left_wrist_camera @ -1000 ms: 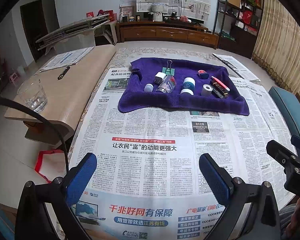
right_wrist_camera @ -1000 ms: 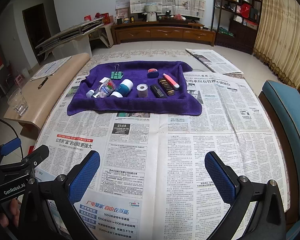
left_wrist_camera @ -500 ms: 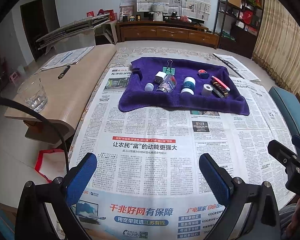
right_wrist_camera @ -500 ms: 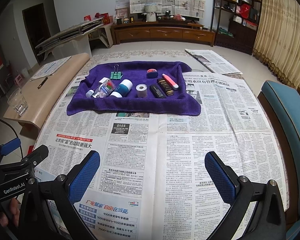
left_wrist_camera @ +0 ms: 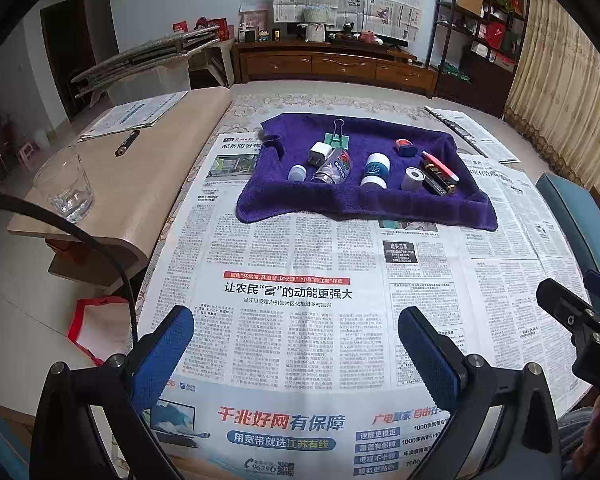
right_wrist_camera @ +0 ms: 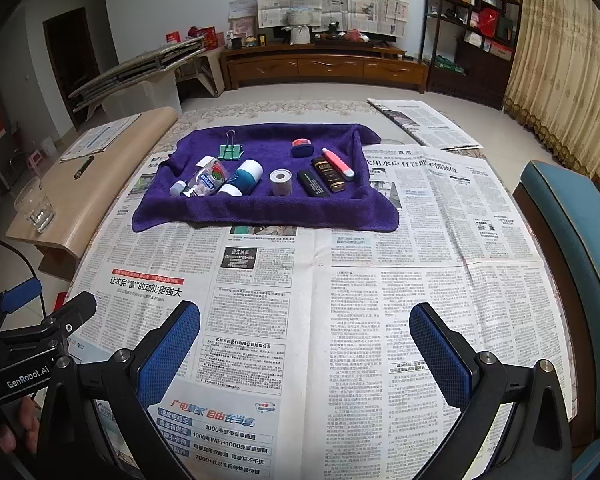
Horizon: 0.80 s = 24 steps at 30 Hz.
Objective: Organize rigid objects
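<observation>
I am holding both grippers low over the near part of the newspaper-covered tabletop (left_wrist_camera: 300,248), well short of the things I am here to sort. The left gripper (left_wrist_camera: 296,344) is hanging with its blue fingers (left_wrist_camera: 162,356) spread wide apart and nothing between them; the right gripper (right_wrist_camera: 306,340) is doing the same, its fingers (right_wrist_camera: 440,356) apart over bare newsprint.

The objects are all lying on a purple towel (right_wrist_camera: 260,212) toward the far side of the tabletop. From the right wrist view I am seeing a green binder clip (right_wrist_camera: 231,151) at the back, a clear bottle with a colourful label (right_wrist_camera: 206,178) lying on its side, a teal and white container (right_wrist_camera: 242,178) also on its side just beside it, a small roll of white tape (right_wrist_camera: 281,182) standing on end, two dark rectangular items (right_wrist_camera: 320,178) side by side, and a pink and white pen-like thing (right_wrist_camera: 337,163) touching the right one. A small red and blue object (right_wrist_camera: 302,147) is sitting behind them. In the left wrist view a white charger plug (left_wrist_camera: 320,153) is showing behind the bottle.

A drinking glass (left_wrist_camera: 65,184) is standing on the wooden side table to the left.
</observation>
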Each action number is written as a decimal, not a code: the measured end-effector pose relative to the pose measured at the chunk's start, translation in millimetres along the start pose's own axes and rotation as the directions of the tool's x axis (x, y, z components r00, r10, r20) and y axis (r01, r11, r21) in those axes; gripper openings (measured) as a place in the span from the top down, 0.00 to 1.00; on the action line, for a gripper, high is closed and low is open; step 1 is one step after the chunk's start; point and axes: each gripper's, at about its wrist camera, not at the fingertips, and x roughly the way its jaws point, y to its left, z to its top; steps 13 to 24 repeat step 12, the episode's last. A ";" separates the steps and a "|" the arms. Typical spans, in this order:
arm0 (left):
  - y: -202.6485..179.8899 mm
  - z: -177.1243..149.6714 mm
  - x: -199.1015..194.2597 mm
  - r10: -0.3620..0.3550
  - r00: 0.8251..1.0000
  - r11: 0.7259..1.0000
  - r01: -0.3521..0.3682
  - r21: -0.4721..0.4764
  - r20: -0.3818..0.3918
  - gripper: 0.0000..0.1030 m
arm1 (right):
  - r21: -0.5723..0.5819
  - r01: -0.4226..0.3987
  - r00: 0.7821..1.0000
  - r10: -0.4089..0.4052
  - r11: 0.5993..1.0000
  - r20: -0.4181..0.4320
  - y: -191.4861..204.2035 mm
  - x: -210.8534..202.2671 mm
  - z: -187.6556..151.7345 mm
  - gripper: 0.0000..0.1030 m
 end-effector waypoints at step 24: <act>-2.1 -2.5 -1.9 0.011 1.000 1.000 -0.011 0.006 0.012 0.00 | 0.004 0.004 1.000 -0.004 1.000 -0.004 -1.8 1.0 -0.6 0.00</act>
